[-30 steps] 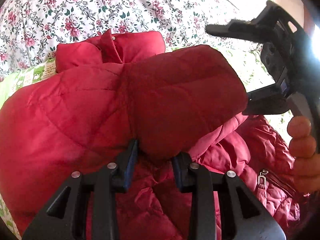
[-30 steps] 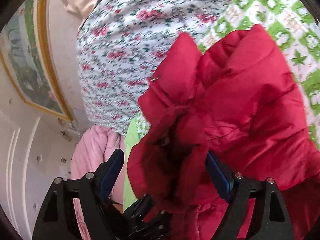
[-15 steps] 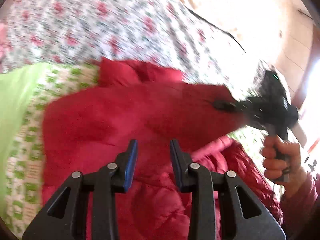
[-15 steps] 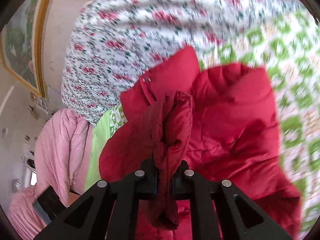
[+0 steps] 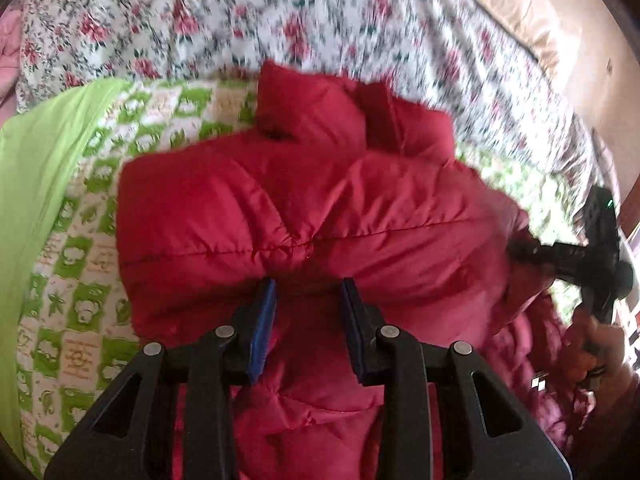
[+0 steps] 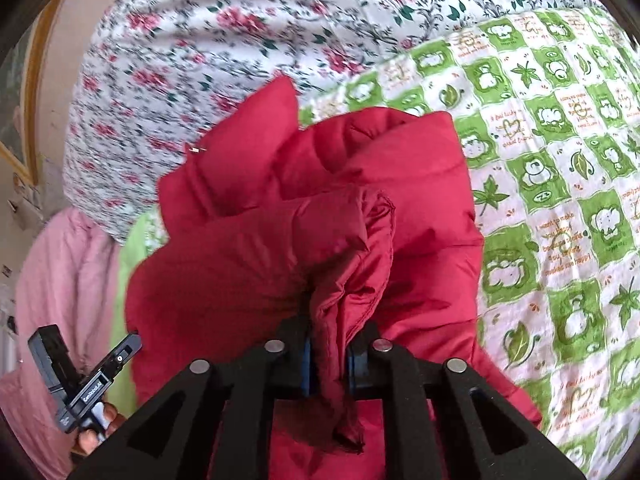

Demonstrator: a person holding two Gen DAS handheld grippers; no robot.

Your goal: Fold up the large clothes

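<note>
A red puffer jacket (image 5: pixel 304 216) lies on the bed, collar toward the floral cover. My left gripper (image 5: pixel 307 294) is open, its blue pads on either side of a bulge of the folded jacket, not pinching it. My right gripper (image 6: pixel 328 356) is shut on a fold of the jacket's red fabric (image 6: pixel 352 276) and holds it up over the jacket body. The right gripper also shows in the left wrist view (image 5: pixel 576 256) at the jacket's right edge. The left gripper shows in the right wrist view (image 6: pixel 86 388) at lower left.
A green and white patterned sheet (image 6: pixel 560 208) covers the bed under the jacket. A floral duvet (image 5: pixel 280 20) lies beyond the collar. A plain green cloth (image 5: pixel 44 168) is at the left, and a pink blanket (image 6: pixel 60 280) beside the bed.
My left gripper let go of the jacket fold and drew back to the left. My right gripper shut on a fold of the jacket and lifted it.
</note>
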